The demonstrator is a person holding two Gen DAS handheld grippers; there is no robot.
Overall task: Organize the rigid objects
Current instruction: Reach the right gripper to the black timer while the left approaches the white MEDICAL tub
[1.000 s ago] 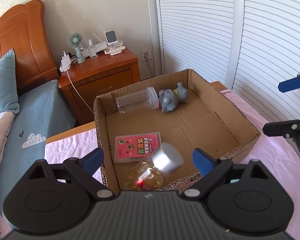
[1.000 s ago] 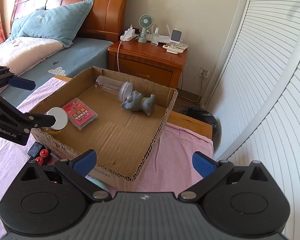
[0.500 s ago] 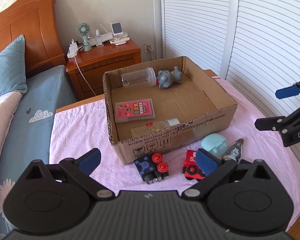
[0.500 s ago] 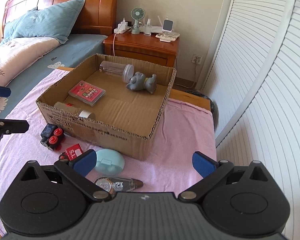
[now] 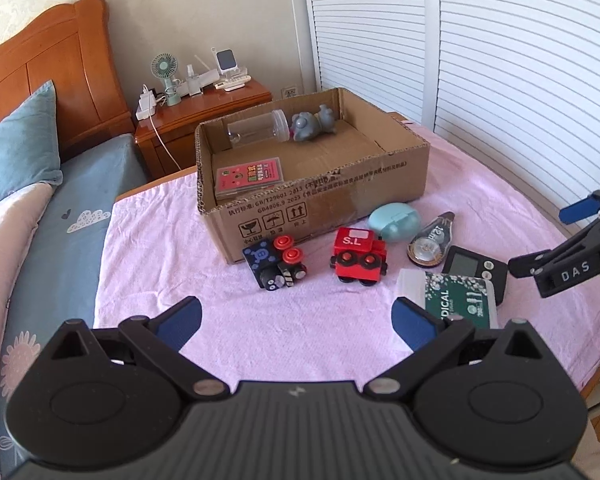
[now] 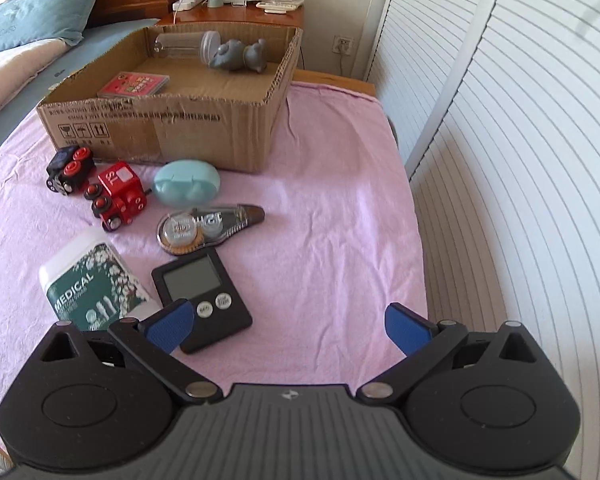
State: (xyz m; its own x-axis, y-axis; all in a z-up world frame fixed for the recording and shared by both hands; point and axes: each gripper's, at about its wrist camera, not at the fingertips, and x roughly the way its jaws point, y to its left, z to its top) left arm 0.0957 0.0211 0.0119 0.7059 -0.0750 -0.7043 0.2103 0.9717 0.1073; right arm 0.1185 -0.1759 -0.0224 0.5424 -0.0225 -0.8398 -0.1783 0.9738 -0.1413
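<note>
Cardboard box [image 5: 320,204] with jar [image 5: 256,133], elephant [image 5: 310,125], cards [image 5: 249,176]

The brown cardboard box [image 5: 324,204] carries on its front wall a printed line reading "GB/T29601 2013" above "GB4806.9 2023", with three black handling pictograms below it: a glass, an umbrella and two up arrows. Just in front of that box, the red wooden toy train car [image 5: 358,254] bears a white label reading "S.L", and to its right the clear plastic correction tape dispenser [image 5: 432,238] shows "12m". Further from the box, the white bottle with the dark green label [image 5: 458,300] reads "MEDICAL", and the black arm of the right gripper [image 5: 572,276] beside it bears "DAS" in white.
</note>
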